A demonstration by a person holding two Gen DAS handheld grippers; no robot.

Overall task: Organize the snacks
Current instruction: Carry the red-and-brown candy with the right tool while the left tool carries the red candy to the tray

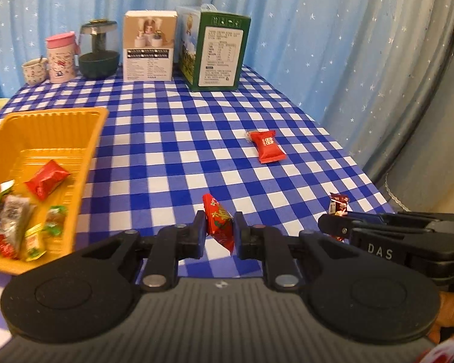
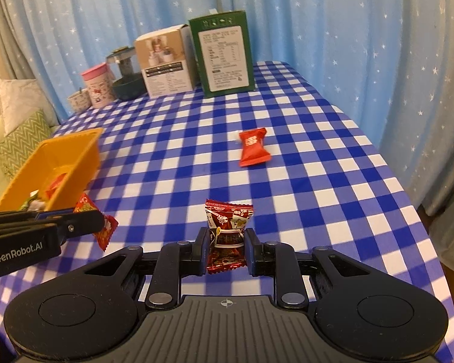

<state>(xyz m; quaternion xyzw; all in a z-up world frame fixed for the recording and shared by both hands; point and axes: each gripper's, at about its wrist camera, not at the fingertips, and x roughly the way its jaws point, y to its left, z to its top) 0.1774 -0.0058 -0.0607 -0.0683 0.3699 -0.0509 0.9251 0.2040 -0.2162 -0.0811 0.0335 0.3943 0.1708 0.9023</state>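
Now the left gripper (image 1: 219,230) clamps a red candy (image 1: 218,224) beside the yellow tray (image 1: 84,151); the right gripper (image 2: 227,249) clamps a dark-red candy (image 2: 228,227). 1 red packet (image 1: 266,145) lies on the checked tablecloth (image 1: 166,151).

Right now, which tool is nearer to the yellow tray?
Left. The left tool, holding a red candy, is right beside the yellow tray; the right tool is farther out over the tablecloth.
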